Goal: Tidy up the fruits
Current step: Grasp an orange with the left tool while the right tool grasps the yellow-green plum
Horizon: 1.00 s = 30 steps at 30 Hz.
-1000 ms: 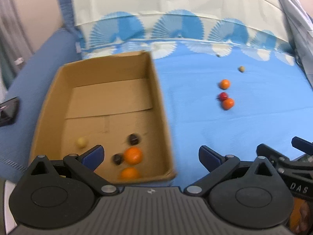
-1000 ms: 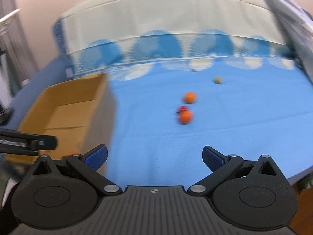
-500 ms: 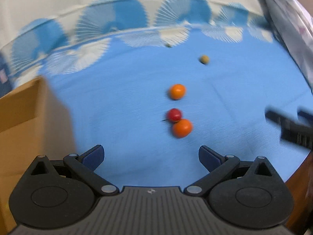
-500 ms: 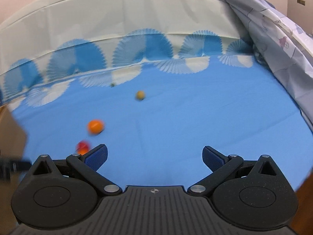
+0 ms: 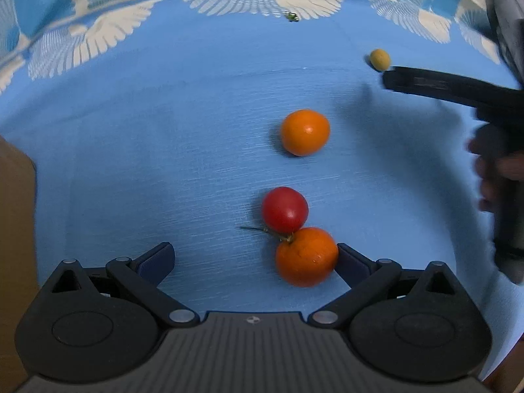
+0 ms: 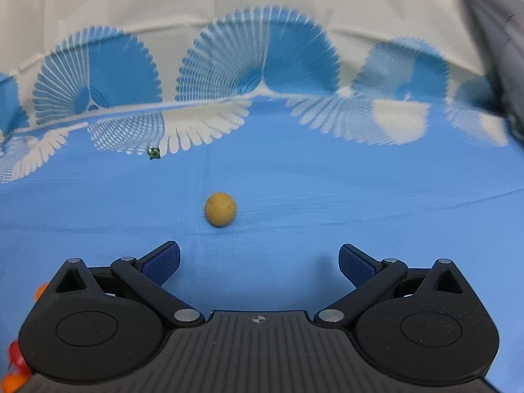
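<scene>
While both sets of tongs are hanging low over the blue bedsheet [image 5: 137, 150], each is lining up on a different fruit, and the coming move is turning on which fruit is lying nearer which tool.

The left tongs [image 5: 253, 258] are standing apart and gripping nothing. The near orange [image 5: 306, 257] is sitting off-centre in the gap, pressing close against the right-hand pad [image 5: 348, 262] and well clear of the left-hand one. The red tomato [image 5: 285, 209] is touching that orange on its far side, with its stalk trailing to the left. A second orange [image 5: 305, 132] is lying farther out, apart from the pair. In my judgement a small shift to the right would be needed to centre the near orange before closing, and the tomato is likely to get nudged.

The right tongs [image 6: 258, 262] are likewise spread and empty. The small yellow fruit [image 6: 220, 209] is lying just ahead of the tips, slightly left of the centre line; it is round, so no long axis is governing the approach. In the left view the same tool [image 5: 425, 85] is reaching in beside this fruit, confirming that the right hand is the nearer one.

A small dark green scrap [image 6: 153, 153] is lying well beyond, near the patterned border. A brown cardboard edge [image 5: 14, 229], probably the collecting box, is showing at the far left.
</scene>
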Tool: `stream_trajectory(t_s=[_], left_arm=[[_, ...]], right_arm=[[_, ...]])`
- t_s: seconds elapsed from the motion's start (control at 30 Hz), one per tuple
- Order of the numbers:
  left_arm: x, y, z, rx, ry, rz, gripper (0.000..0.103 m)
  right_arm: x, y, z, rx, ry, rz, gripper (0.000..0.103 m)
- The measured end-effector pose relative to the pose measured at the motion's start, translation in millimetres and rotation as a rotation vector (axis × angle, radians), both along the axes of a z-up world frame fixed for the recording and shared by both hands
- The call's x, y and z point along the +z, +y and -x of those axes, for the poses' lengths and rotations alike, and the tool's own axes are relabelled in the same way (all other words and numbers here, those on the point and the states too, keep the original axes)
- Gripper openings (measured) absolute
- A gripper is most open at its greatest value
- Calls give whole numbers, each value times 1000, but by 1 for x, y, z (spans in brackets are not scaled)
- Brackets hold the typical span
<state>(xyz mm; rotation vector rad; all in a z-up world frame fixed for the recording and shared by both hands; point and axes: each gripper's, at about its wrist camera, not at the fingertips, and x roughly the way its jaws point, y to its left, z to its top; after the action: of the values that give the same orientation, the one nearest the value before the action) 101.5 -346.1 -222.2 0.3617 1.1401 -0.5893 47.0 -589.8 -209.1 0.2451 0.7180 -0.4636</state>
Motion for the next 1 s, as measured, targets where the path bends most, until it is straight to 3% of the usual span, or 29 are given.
stream_trajectory(t_s=[0.07,0.13,0.23,0.3,0.37,0.4,0.43,0.47,0.6,0.83,0.9,0.97,1.0], left_arm=[[-4,1,-2,0,4,5,103],[-5,1,0,-11,-8,2,103],[-7,-2,2,-18,-21,-6,103],[-2,1,3,-4,-18,14,93],[9,7,7,2,3,69,61],[14,12,8,17,17,87,57],[16,16,8,26,19,93,37],[18,19,9,21,34,104,33],[27,29,13,37,52,114,32],[37,44,28,10,4,105,31],[34,46,31,-24,-6,116,35],[28,45,33,-53,-7,115,51],[25,44,32,-52,-1,113,54]], right_arm=[[-12,-3,-16,1,14,-13,102],[-16,3,-24,8,-10,56,102],[-18,2,-32,19,-38,68,102],[-18,1,-36,30,-41,74,99],[-14,4,-33,83,-76,72,60],[-12,7,-31,107,-80,79,26],[-10,9,-30,121,-68,87,26],[-9,11,-28,126,-59,87,26],[-4,16,-13,99,-35,72,26],[10,31,31,53,-38,42,26],[11,38,41,58,-27,47,26],[9,43,50,57,-13,58,26],[8,44,53,50,-7,54,26]])
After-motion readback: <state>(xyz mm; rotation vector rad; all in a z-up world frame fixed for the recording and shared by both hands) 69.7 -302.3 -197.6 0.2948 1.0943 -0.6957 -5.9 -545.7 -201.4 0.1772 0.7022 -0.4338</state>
